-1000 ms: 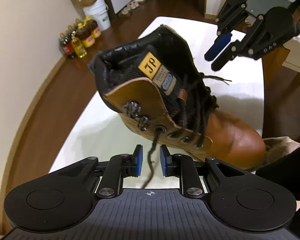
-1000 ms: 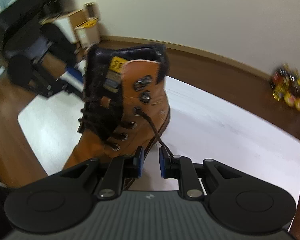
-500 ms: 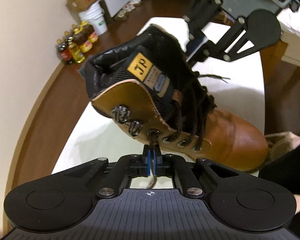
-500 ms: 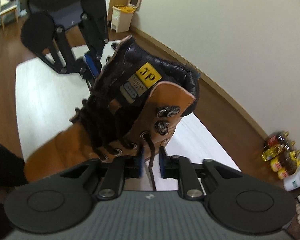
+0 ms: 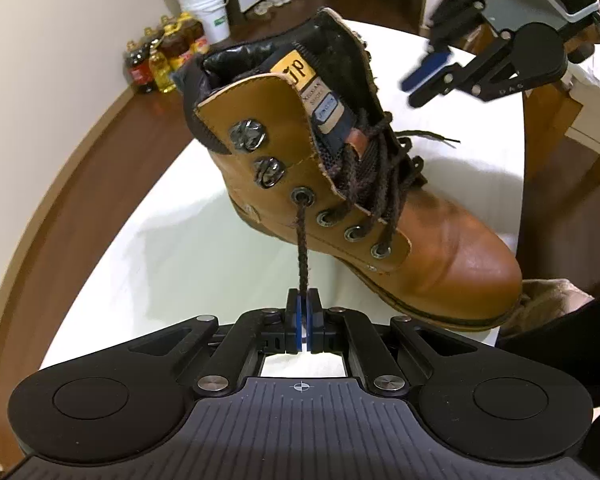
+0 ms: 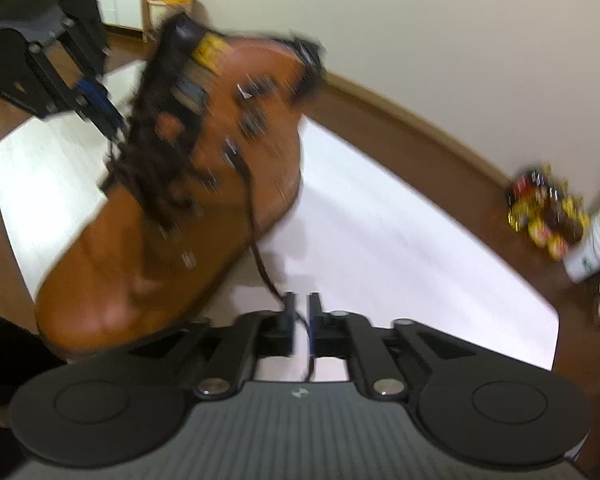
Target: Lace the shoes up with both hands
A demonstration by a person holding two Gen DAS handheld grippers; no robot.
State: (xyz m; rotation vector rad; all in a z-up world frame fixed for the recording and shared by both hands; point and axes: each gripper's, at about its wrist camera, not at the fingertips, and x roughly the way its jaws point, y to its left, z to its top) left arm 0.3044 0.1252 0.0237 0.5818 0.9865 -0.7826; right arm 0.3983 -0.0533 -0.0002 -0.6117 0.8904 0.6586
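Boot [image 5: 380,216] tilted on white table [image 5: 204,248], toe toward near right edge, collar up-left | bare tabletop left of boot | left gripper [image 5: 302,312] clamped on taut lace [image 5: 302,256] from top eyelet | right gripper [image 6: 301,312] jaws opening, other lace end [image 6: 260,256] between them, blurred

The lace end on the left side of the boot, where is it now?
In the left wrist view, the lace end runs down from an eyelet of the boot into the shut left gripper.
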